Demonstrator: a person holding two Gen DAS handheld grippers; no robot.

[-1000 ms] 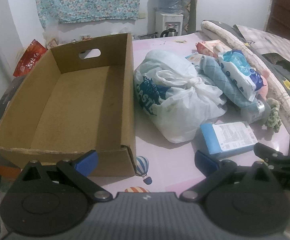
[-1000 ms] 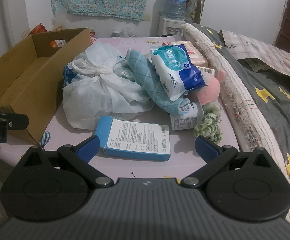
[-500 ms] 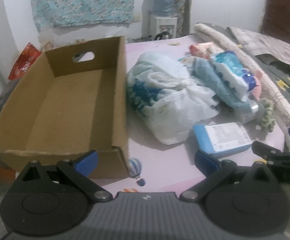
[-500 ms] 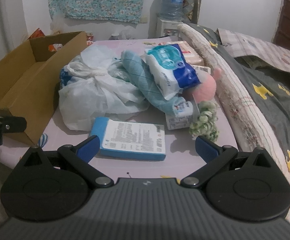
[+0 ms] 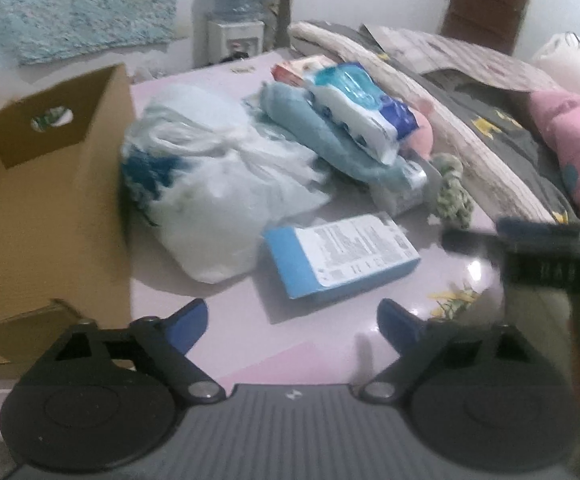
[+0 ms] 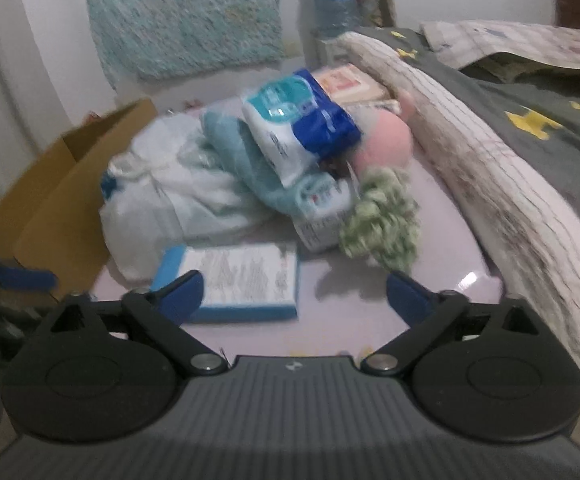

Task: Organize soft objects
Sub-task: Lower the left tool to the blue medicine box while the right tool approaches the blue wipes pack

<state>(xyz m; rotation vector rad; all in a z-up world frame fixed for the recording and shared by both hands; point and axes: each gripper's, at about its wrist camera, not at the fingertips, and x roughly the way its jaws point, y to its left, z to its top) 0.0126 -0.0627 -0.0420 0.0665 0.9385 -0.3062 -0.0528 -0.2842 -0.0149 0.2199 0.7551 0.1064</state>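
- Both claws narrowing from full spread, released, nothing between the blue tips: left claw (image 5: 292, 320), right claw (image 6: 294, 292)
- Pushed closer to the pile than a second ago, suggesting a first pick is near
- Blue flat pack (image 6: 241, 280) just ahead of right claw, on the bench (image 6: 330, 332)
- Cardboard box (image 5: 45, 216) left of white bag (image 5: 217, 200), nothing packed yet
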